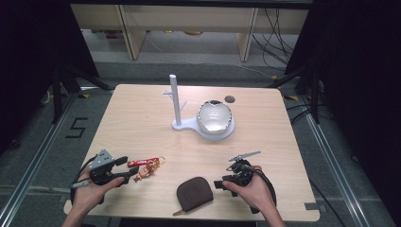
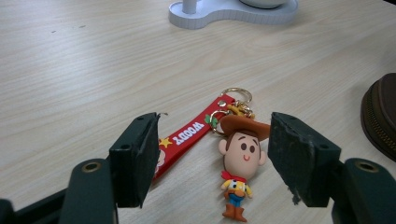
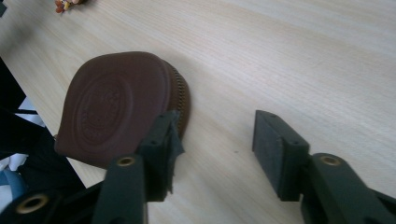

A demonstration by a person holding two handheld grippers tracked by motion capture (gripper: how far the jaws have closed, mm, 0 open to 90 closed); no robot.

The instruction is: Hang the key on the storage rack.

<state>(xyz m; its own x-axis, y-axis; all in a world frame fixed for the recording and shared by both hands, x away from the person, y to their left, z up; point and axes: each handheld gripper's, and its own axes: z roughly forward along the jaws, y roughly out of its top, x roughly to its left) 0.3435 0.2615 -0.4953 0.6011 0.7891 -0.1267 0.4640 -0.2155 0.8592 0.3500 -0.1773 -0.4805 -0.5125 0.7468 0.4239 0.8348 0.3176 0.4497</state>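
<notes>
Keychain (image 2: 236,163) lying near tabletop's (image 1: 142,118) front-left corner, being straddled by released left tongs (image 2: 212,158), probably needing closing next; right tongs (image 3: 215,149) also released.

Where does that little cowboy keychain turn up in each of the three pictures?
High view: cowboy keychain at lower left, just right of the left gripper.
Left gripper view: low centre, between the open jaws.
Right gripper view: a scrap at the top left corner.
Shared landmark: the brown pouch.
</notes>
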